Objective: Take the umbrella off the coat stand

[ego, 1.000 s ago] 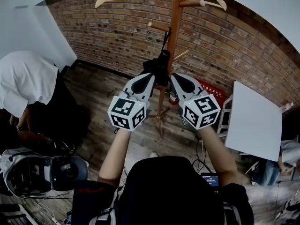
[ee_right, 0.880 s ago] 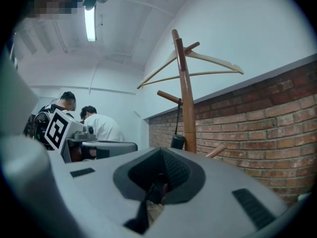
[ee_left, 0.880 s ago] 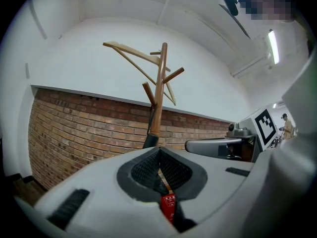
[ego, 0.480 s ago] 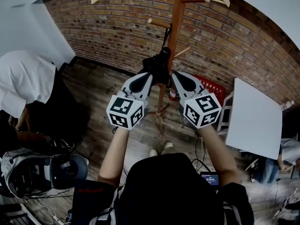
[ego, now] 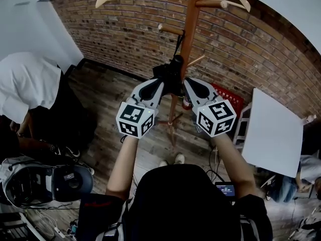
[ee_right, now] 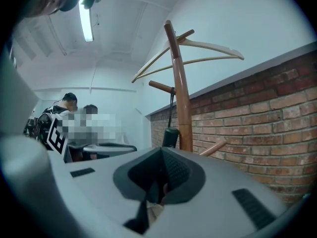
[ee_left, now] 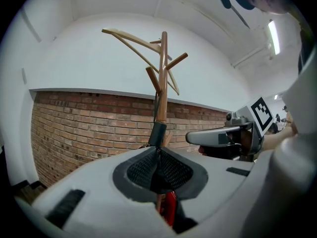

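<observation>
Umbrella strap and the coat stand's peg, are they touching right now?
Touching. The right gripper view shows the strap hanging straight down from the peg, with no gap where they meet.

black short-sleeved top, white shoes. left gripper and right gripper are smooth grey shells with dark mesh fingers, each carrying a white cube with black square markers.

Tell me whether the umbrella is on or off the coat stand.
On: the umbrella hangs by its strap from a peg of the coat stand.
</observation>
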{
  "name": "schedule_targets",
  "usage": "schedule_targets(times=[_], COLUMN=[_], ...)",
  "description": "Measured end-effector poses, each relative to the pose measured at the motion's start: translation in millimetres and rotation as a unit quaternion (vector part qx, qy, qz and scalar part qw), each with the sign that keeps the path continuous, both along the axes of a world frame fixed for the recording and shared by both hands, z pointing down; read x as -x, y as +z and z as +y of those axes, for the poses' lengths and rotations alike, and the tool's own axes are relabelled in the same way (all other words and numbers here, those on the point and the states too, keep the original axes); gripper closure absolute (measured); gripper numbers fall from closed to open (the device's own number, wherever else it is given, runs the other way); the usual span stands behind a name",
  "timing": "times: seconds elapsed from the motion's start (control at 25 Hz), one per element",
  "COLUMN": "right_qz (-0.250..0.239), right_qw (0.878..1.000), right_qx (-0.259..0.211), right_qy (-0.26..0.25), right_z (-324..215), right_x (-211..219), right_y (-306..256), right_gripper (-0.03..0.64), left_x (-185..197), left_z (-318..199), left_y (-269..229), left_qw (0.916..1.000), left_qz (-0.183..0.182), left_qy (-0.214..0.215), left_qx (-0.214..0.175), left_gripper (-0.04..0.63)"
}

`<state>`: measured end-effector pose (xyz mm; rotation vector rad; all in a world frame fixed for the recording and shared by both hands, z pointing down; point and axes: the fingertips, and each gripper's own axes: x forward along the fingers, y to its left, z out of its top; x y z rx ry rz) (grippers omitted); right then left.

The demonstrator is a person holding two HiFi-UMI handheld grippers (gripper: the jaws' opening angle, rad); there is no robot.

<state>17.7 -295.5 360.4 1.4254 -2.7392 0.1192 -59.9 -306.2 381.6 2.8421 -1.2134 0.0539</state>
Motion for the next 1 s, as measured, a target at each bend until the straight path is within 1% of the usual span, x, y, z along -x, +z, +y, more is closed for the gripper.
schedule_targets(times=[0.24, 0.28, 0.36, 0.4, 0.56, 0.64, 0.72, 0.84, 1.0], right_qz=[0.008, 0.009, 0.010, 0.010, 0.010, 0.009, 0.007, 0.005, 0.004], right_qw=[1.000, 1.000, 1.000, 1.000, 1.000, 1.000, 1.000, 0.999, 0.999], right_qx=[0.005, 0.006, 0.009, 0.010, 0.014, 0.016, 0.017, 0.019, 0.022], right_qy=[-0.009, -0.010, -0.013, -0.014, -0.020, -0.022, -0.022, -0.026, -0.029], right_z=[-8, -9, -11, -12, -16, -18, -20, -23, -27], right_x=[-3, -4, -6, -6, -10, -13, -13, -11, -12], right_y=[8, 9, 12, 13, 16, 17, 18, 19, 21], right_gripper=[0.588, 0.588, 0.588, 0.588, 0.588, 0.588, 0.588, 0.588, 0.588], left_x=[3, 2, 0, -1, -2, -7, -10, -8, -7], left_z=[-8, -9, -10, -11, -17, -20, -22, -28, -35], left_y=[7, 8, 11, 14, 20, 23, 26, 31, 39], left_qw=[0.9999, 1.0000, 1.0000, 1.0000, 0.9999, 0.9999, 0.9998, 0.9991, 0.9982], left_qz=[0.003, 0.003, 0.004, 0.004, -0.002, -0.006, -0.017, -0.037, -0.052], left_qy=[-0.011, -0.009, -0.003, -0.001, -0.009, -0.003, -0.003, -0.018, -0.030], left_qx=[0.001, 0.002, 0.007, 0.009, 0.009, 0.010, 0.007, 0.003, 0.008], left_gripper=[0.574, 0.559, 0.474, 0.448, 0.394, 0.358, 0.321, 0.261, 0.182])
